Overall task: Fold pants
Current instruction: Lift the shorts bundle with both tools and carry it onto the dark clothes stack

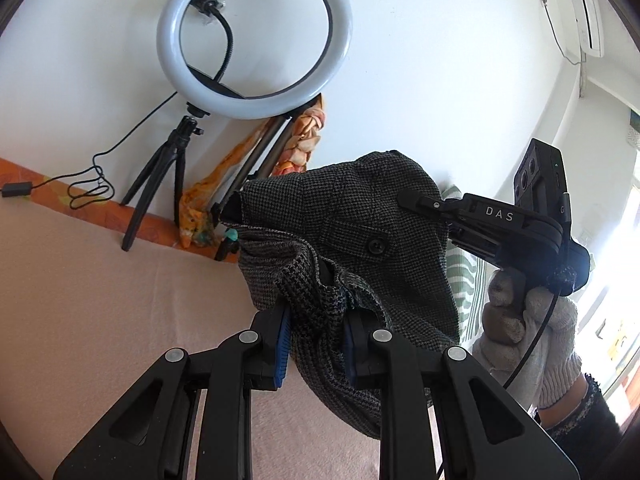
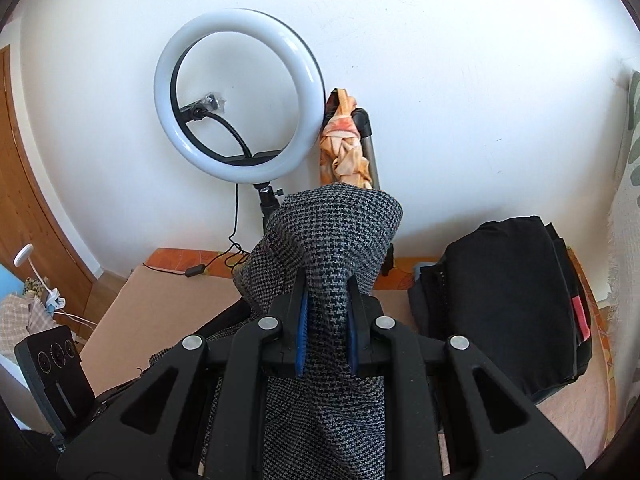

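Held up off the pink bed cover [image 1: 100,300]: grey houndstooth pants [image 1: 360,240], bunched. Behind, against the wall, a ring light [image 1: 254,36]. Left gripper [image 1: 316,344] pinched on a fold of cloth; right gripper [image 2: 326,324] likewise clamped on the fabric. Button [image 1: 376,245] facing up.

- The left wrist view looks forward along its own jaws, tilted upward to the white wall [image 1: 440,60], very near the pants [image 1: 360,216].
- The right wrist view looks the same way, from a place more to the right, also near the pants [image 2: 328,248].
- Both views share the ring light [image 1: 254,38] [image 2: 240,94], the wall [image 2: 460,80] and the pants.
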Demonstrator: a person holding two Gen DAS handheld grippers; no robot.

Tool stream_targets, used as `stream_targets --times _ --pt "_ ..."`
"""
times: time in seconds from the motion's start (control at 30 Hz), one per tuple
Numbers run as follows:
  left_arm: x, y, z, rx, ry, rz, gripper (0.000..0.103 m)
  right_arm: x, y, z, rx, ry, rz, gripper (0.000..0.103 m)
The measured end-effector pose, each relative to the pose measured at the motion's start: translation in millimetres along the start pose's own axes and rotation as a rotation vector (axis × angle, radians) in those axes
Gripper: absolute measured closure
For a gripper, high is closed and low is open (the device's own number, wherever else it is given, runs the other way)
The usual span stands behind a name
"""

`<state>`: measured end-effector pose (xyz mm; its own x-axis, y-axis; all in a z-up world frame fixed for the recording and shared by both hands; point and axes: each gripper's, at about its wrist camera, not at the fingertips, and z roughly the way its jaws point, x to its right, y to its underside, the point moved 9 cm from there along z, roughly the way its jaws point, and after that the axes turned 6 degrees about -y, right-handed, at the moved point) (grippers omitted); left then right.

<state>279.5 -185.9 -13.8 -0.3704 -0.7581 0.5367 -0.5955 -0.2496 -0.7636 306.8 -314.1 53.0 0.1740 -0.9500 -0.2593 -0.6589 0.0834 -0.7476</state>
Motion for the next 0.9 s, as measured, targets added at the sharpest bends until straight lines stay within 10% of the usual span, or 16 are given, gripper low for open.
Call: stream_targets --times 0.5,0.9 --pt "99.8 1.8 93.9 0.019 0.087 0.129 0.083 124.8 -61.9 -31.3 0.035 0.091 0.007 0.087" --pt "107.3 16.7 162.4 -0.015 0.070 0.134 0.084 185.6 -66.4 12.0 -0.002 0.108 0.002 0.087"
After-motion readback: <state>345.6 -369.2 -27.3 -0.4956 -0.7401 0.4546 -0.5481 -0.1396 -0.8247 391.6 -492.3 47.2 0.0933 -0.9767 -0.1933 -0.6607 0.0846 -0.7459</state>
